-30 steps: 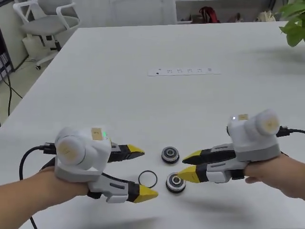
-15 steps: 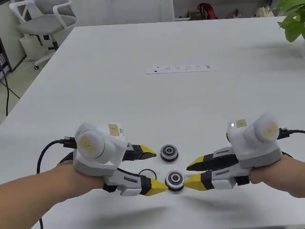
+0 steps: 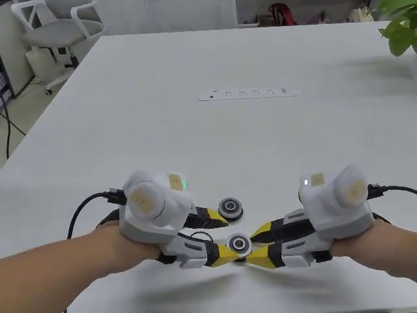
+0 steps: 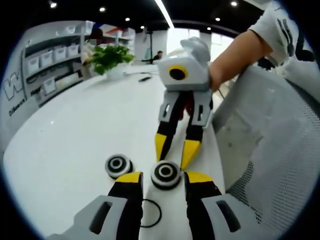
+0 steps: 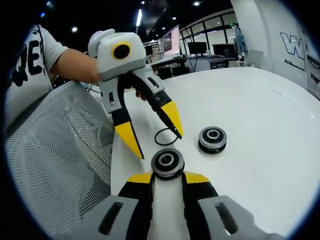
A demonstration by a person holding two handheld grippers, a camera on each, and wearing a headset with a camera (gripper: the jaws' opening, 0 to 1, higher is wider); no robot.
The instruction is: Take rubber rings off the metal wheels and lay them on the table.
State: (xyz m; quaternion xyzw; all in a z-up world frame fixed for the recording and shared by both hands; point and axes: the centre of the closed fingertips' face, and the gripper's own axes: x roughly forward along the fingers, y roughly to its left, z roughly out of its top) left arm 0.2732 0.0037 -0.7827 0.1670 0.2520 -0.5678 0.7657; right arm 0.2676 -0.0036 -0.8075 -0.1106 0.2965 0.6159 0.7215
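left gripper (image 3: 226,236) and right gripper (image 3: 258,242) both spread, tips flanking the near wheel (image 3: 239,244). far wheel (image 3: 230,208) close behind. loose rubber ring (image 5: 166,137) lies left on the table (image 3: 195,143).

Low in the head view, the left gripper (image 3: 226,235) covers most of the loose rubber ring (image 3: 201,234). The nearer wheel (image 3: 239,244) sits half hidden between yellow tips, and whether they touch it cannot be told. The upper right edge cuts off the plant (image 3: 399,29).

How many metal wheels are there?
2. The near wheel lies between the left gripper and right gripper tips; the far wheel sits just beyond. None seems hidden.
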